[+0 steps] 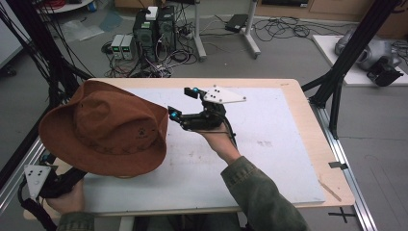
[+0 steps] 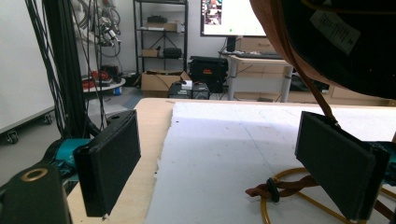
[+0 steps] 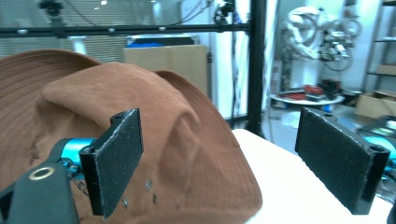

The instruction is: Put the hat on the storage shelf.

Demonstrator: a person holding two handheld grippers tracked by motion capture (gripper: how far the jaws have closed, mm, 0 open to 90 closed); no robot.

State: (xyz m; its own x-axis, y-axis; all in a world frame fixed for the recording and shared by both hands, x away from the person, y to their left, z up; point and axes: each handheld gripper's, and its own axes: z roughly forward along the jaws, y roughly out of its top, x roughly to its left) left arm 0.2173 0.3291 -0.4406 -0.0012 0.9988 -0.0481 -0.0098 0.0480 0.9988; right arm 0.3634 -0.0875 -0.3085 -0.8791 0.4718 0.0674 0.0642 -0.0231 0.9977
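A brown wide-brimmed hat (image 1: 103, 127) sits over the left part of the white board (image 1: 274, 144), its left side raised. My left gripper (image 2: 233, 163) is under that brim, jaws open with nothing between them; the hat's underside (image 2: 327, 42) hangs above its right jaw. The hat's chin cord (image 2: 280, 189) lies looped on the board. The left gripper's grey plate (image 1: 36, 177) shows at the table's front left corner. My right gripper (image 1: 183, 102) hovers open just right of the hat, pointing at it. In the right gripper view the hat's crown (image 3: 154, 121) lies beyond the open right gripper (image 3: 219, 163).
The board rests on a wooden table (image 1: 308, 120). Black frame posts (image 1: 346, 62) stand at the table's right and left sides. Computers and tangled cables (image 1: 154, 33) lie on the floor beyond the far edge.
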